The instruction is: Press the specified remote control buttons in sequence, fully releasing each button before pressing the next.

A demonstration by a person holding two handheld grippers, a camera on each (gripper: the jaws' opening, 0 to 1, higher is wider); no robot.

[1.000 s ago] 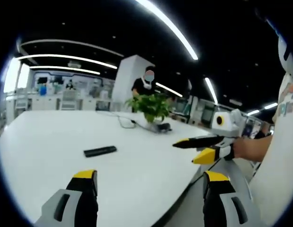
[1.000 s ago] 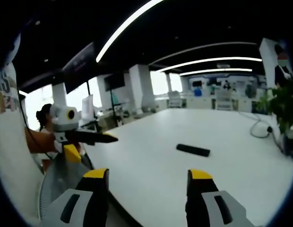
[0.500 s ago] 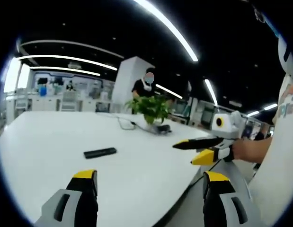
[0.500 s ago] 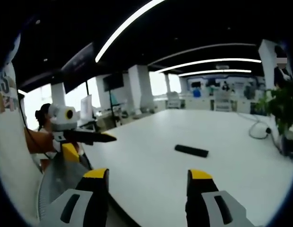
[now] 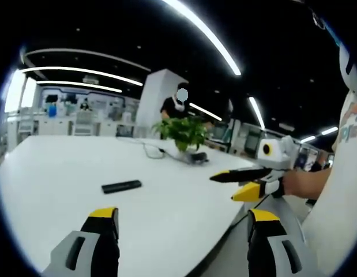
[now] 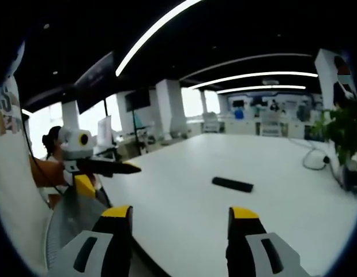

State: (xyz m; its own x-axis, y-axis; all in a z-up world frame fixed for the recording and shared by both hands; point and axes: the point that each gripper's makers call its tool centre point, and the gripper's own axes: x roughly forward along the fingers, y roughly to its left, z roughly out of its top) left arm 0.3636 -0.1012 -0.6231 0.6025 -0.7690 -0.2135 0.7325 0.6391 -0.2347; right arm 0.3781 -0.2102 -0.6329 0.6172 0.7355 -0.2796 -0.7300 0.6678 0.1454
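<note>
A slim black rectangular remote control (image 5: 121, 186) lies flat on the broad white surface (image 5: 45, 173), well out from the near edge and apart from both grippers; in the right gripper view the same remote control (image 6: 232, 184) sits just beyond the gap between that view's own jaws. The left gripper (image 5: 184, 216), grey with black jaws capped in yellow, is released: its two jaws stand wide apart with nothing between them, raised above the near part of the surface. The right gripper (image 6: 181, 214) is likewise released, jaws spread and holding nothing. In the left gripper view the right gripper (image 5: 230, 183) comes in from the right, held in a person's hand (image 5: 299, 182), its black, yellow-tipped jaws parted and pointing across the edge of the surface, clear of the remote control. In the right gripper view the left gripper (image 6: 117, 170) comes in from the left, near the edge of the surface, also well apart from the remote control. Farther back on the surface stands a leafy green potted plant (image 5: 184, 130), with a thin cable (image 5: 152, 149) trailing beside it. A person in a dark top (image 5: 175, 104) stands behind the plant by a white pillar (image 5: 152, 98), under long ceiling light strips (image 5: 204, 34).
</note>
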